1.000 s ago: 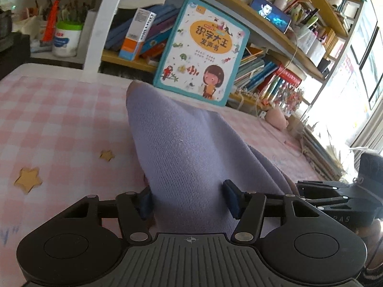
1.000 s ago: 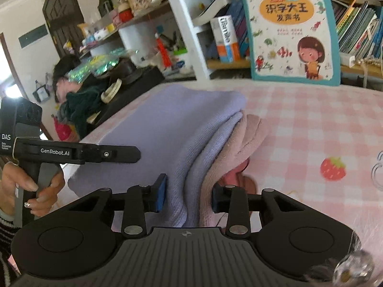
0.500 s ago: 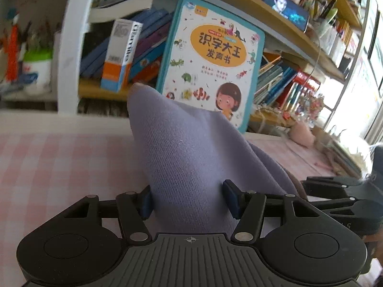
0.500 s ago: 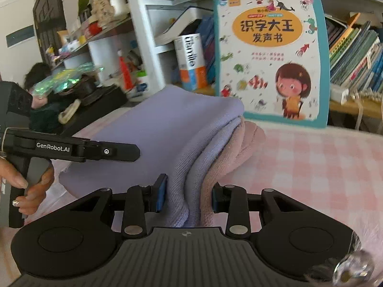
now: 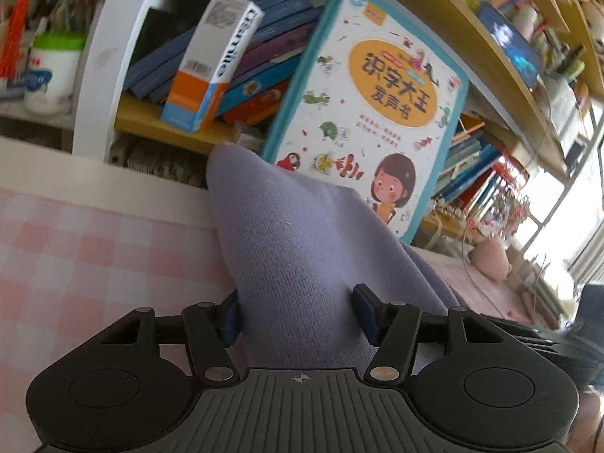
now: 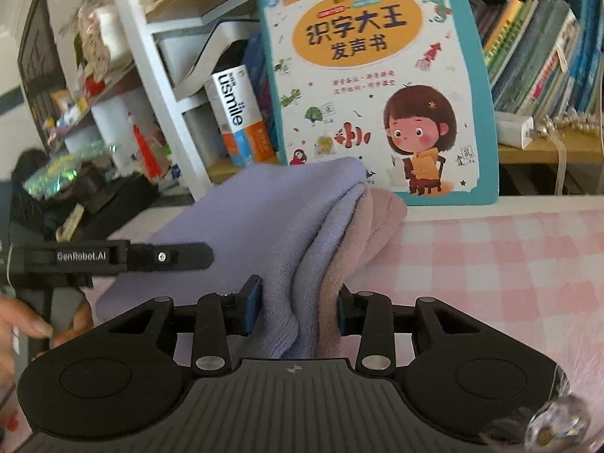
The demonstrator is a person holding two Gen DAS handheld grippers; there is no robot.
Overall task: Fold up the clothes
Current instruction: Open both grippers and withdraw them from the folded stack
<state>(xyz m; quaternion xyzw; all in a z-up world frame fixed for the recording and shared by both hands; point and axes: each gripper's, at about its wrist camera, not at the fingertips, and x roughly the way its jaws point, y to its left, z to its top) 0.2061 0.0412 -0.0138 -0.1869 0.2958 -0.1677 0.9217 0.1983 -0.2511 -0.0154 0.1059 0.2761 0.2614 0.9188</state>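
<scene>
Both claws are easing open around a folded lavender knit garment (image 6: 271,219) — soft, light and limp, best pinched at its stacked edges — lying on the pink-checked surface (image 6: 490,256) before a picture book (image 6: 373,75). Compared with a second ago, the left claw (image 5: 298,313) and right claw (image 6: 298,305), cloth between their pads, are sitting nearer the bookshelf — the book is looming larger.

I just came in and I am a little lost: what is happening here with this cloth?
A person is folding a purple knit garment over a pink checked cloth, with one hand-held gripper in each hand. The left hand-held gripper and the right hand-held gripper each have a bunched edge between the jaws, which are opening. A children's book stands just behind.
</scene>
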